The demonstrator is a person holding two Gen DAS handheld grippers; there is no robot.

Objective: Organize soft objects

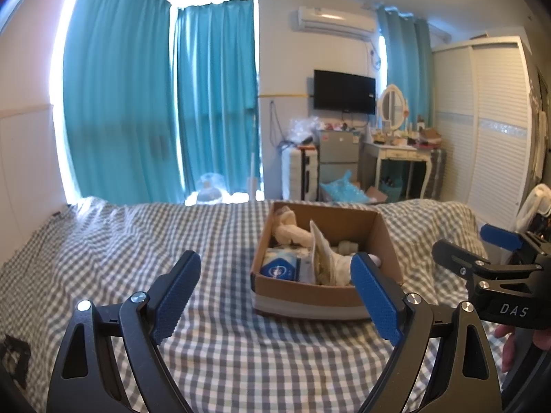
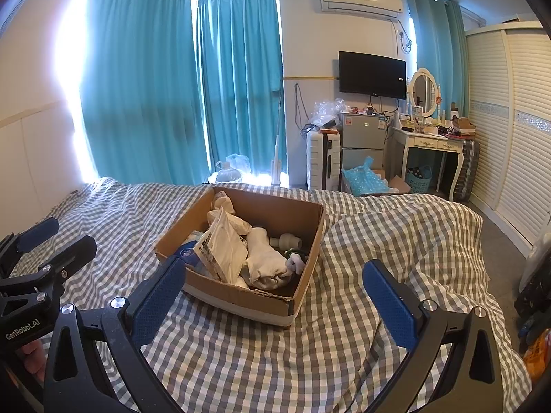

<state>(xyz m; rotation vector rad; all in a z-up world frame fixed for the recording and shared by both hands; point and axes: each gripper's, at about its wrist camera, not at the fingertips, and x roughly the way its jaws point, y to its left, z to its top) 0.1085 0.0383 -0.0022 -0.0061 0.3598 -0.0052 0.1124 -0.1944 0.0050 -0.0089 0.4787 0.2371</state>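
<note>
A: Jaw status?
B: Left gripper (image 1: 275,296) spread wide, holding nothing; right gripper (image 2: 273,297) likewise, both above the checked bedcover (image 2: 241,361).
A: The soft objects?
B: White cloth bundle (image 2: 267,261) and packets lie inside the cardboard box (image 2: 241,296) on the bed, ahead of both grippers.

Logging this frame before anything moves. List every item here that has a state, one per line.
left gripper: open, empty, held above the bed
right gripper: open, empty, held above the bed
cardboard box: open-topped, resting on the checked bedspread, holding soft items
white plush toy: lying inside the box
curtains: drawn shut
television: screen dark
</note>
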